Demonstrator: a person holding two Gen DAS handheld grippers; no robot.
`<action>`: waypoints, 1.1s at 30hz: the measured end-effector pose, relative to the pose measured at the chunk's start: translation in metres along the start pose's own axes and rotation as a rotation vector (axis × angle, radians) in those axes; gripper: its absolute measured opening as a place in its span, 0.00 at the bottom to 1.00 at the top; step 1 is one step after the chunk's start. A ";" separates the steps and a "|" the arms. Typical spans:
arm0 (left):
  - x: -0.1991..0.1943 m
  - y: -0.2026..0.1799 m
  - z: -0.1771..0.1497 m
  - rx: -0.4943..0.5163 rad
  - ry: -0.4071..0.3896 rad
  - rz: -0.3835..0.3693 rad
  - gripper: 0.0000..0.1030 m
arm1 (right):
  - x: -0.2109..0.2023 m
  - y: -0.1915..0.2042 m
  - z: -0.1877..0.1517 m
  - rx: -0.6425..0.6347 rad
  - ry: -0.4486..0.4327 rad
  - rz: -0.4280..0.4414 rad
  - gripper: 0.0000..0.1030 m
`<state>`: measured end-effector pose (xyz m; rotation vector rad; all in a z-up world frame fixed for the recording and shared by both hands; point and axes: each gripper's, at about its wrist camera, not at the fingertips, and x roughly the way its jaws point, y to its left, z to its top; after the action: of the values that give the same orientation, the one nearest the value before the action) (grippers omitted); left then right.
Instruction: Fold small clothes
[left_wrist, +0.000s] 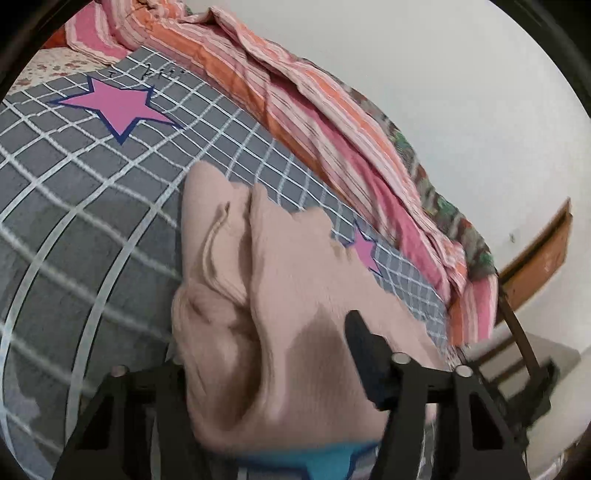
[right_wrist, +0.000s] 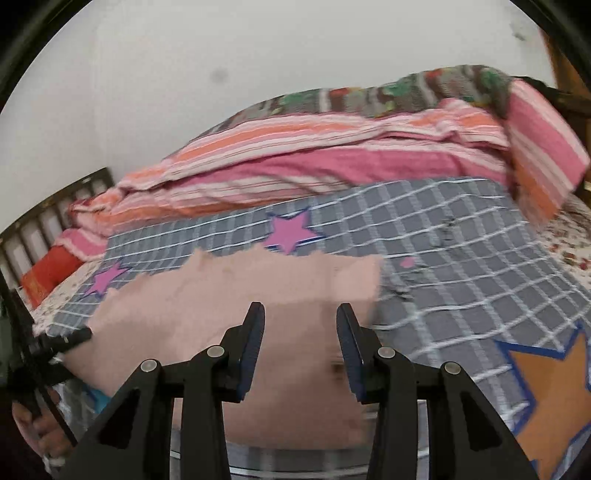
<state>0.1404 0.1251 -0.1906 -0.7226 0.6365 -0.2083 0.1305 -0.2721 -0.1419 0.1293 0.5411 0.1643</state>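
A small pale pink garment (left_wrist: 280, 295) lies bunched on a grey checked bedsheet (left_wrist: 92, 192) with pink stars; a drawstring shows on it. In the left wrist view the cloth fills the space between my left gripper's fingers (left_wrist: 360, 332); only the right finger shows, so whether it grips is unclear. In the right wrist view the same garment (right_wrist: 229, 288) lies flatter. My right gripper (right_wrist: 300, 314) is open just above its near part, holding nothing. The left gripper (right_wrist: 70, 338) shows at the garment's left edge.
A striped pink and orange quilt (left_wrist: 332, 129) is piled along the white wall behind the sheet, also in the right wrist view (right_wrist: 314, 155). A wooden bed frame (left_wrist: 535, 251) stands at one end, a slatted headboard (right_wrist: 44, 218) at the other. An orange star (right_wrist: 546, 391) marks the sheet.
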 end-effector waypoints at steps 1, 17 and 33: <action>0.002 0.000 0.003 -0.009 -0.007 0.013 0.47 | -0.003 -0.007 -0.001 0.007 -0.006 -0.009 0.40; 0.018 -0.150 0.011 0.376 -0.119 0.326 0.18 | -0.043 -0.127 -0.010 0.194 -0.062 -0.133 0.40; 0.132 -0.281 -0.134 0.717 0.081 0.304 0.27 | -0.063 -0.169 -0.018 0.278 -0.087 -0.178 0.40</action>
<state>0.1737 -0.2081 -0.1406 0.0746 0.6815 -0.1683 0.0883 -0.4476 -0.1536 0.3562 0.4838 -0.0912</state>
